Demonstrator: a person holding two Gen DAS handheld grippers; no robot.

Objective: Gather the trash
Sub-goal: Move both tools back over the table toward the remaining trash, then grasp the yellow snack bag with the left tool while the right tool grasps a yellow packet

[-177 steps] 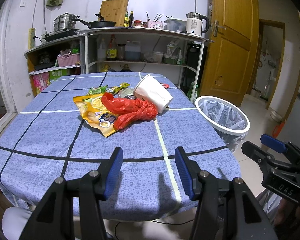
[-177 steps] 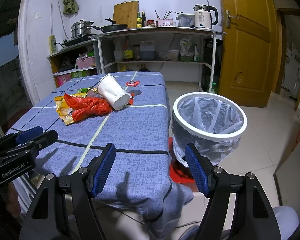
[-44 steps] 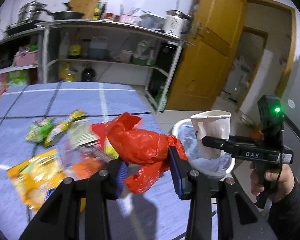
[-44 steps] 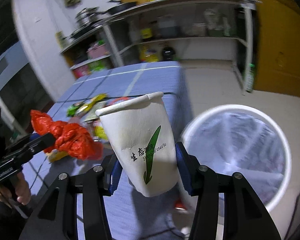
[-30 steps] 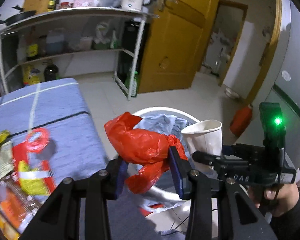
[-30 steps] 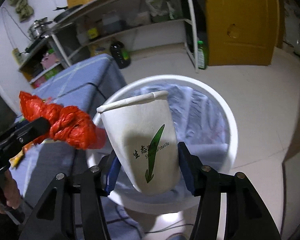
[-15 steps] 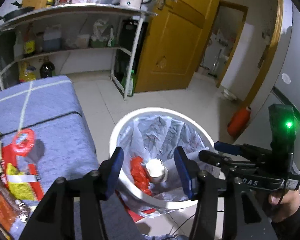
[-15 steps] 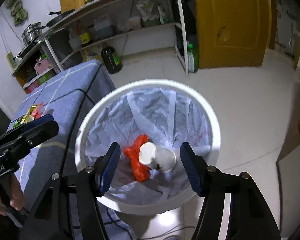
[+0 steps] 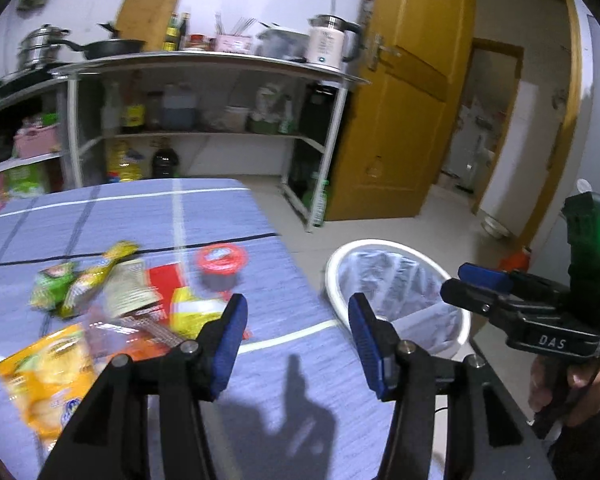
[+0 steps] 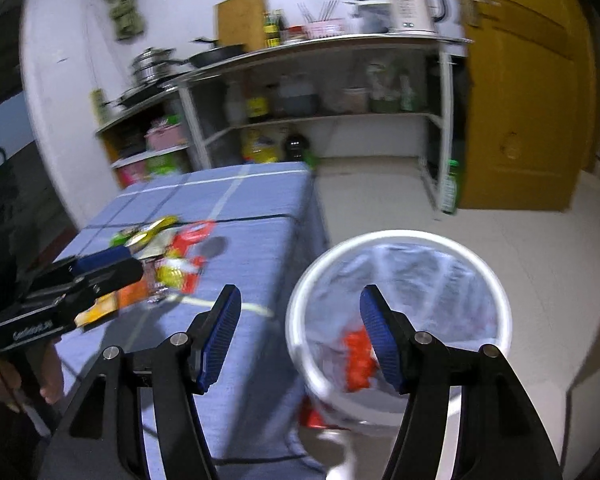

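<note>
Several snack wrappers (image 9: 100,304) and a red round lid (image 9: 220,259) lie on the blue tablecloth (image 9: 228,208). A white lined trash bin (image 9: 400,280) stands on the floor right of the table; in the right wrist view the bin (image 10: 400,304) holds the red plastic bag (image 10: 358,360). My left gripper (image 9: 296,340) is open and empty over the table's right edge. My right gripper (image 10: 300,332) is open and empty above the bin's left rim; it also shows in the left wrist view (image 9: 484,284). The wrappers (image 10: 168,256) show at left in the right wrist view.
A metal shelf rack (image 9: 204,80) with pots, bottles and a kettle (image 9: 328,44) stands behind the table. A yellow wooden door (image 9: 412,100) is at the right. Tiled floor (image 10: 500,240) lies around the bin.
Both open grippers have swung away from over the bin back toward the table. The red bag and the paper cup dropped into the bin before that.
</note>
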